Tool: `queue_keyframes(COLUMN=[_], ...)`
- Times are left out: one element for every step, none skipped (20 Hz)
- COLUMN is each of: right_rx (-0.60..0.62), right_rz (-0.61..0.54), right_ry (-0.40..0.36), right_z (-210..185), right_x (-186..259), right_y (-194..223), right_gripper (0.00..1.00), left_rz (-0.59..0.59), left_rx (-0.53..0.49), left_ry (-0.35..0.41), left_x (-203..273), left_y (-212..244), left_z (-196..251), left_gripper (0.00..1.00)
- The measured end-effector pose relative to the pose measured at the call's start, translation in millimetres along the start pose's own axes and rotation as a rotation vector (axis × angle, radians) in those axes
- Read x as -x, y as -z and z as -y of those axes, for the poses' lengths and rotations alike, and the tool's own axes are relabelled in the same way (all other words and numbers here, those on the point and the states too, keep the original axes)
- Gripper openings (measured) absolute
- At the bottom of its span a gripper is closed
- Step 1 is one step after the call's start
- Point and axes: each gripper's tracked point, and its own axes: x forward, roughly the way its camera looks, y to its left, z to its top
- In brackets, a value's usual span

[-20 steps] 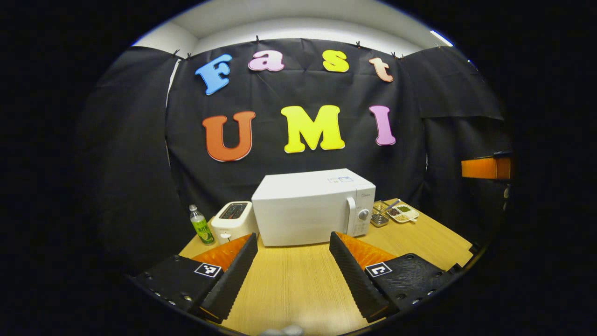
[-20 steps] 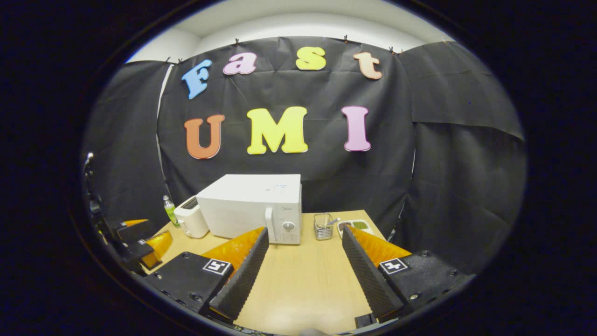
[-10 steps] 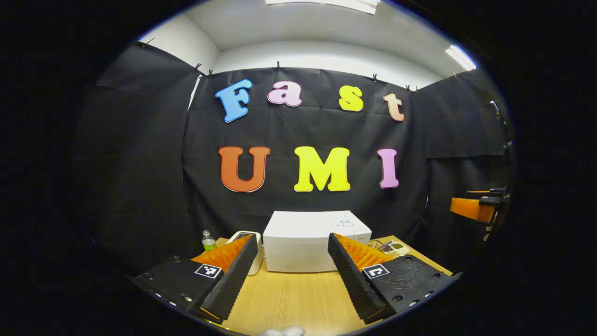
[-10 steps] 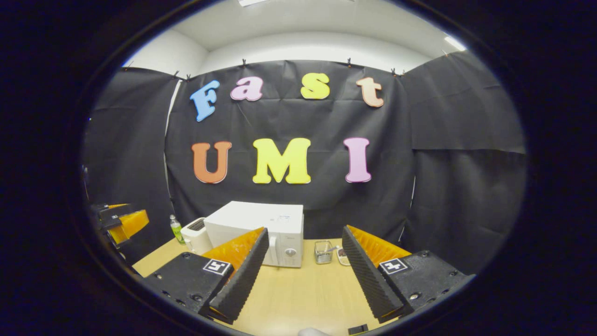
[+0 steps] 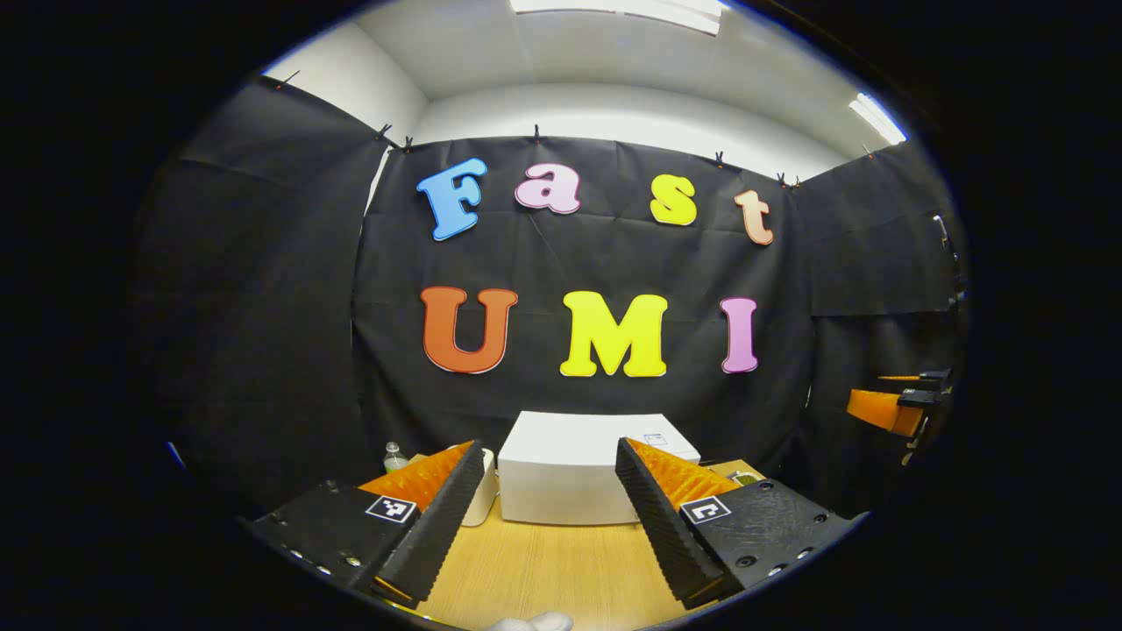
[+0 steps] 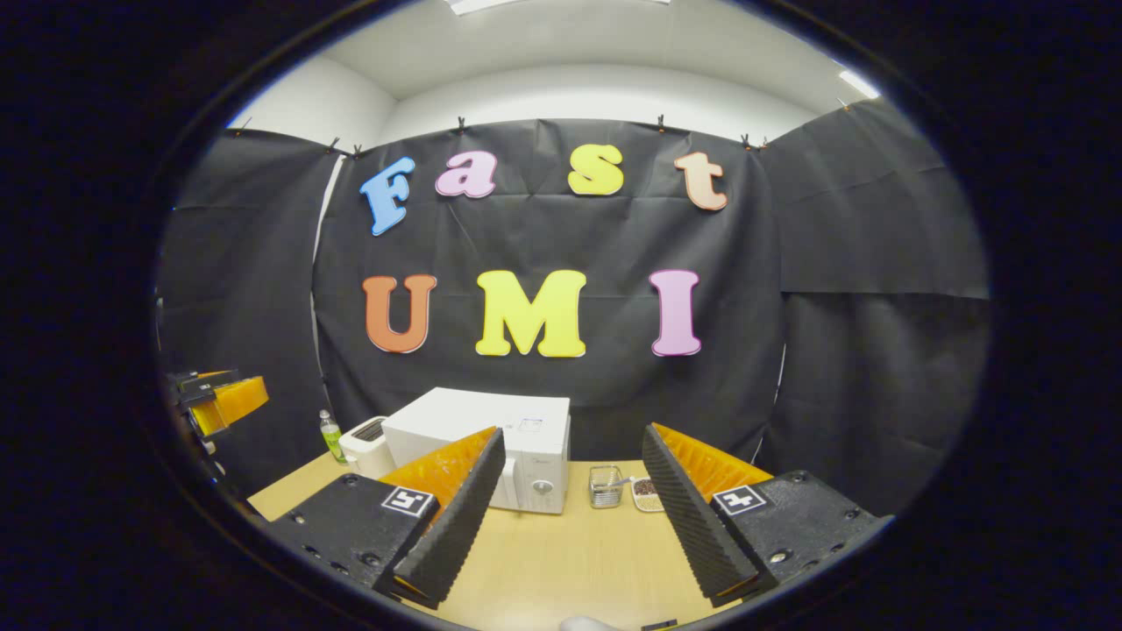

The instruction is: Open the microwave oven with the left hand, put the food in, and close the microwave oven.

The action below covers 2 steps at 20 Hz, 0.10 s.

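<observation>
While both grippers' jaws gape empty, the tray (image 6: 647, 495) holds dark food beside the basket (image 6: 605, 486).

Left gripper (image 5: 548, 517) fingers spread wide, right gripper (image 6: 570, 517) likewise, both empty

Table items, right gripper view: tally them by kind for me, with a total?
Microwave: 1
Toaster: 1
Bottle: 1
Wire basket: 1
Food tray: 1
Total: 5, all on the table.
</observation>
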Motion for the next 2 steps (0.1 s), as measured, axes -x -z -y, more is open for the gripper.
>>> queue_keyframes(right_rx=[-0.007, -0.010], right_rz=[0.001, 0.001], right_ry=[-0.001, -0.001], right_z=[-1.2, -2.7], right_x=[-0.6, -1.7], right_y=[-0.7, 0.7], right_gripper=[1.00, 1.00], left_rz=[-0.003, -0.006], left_rx=[0.001, -0.001], left_ry=[0.001, 0.003], left_x=[-2.1, -3.8], left_y=[-0.8, 0.1], left_z=[-1.0, -0.7], left_gripper=[0.93, 0.93])
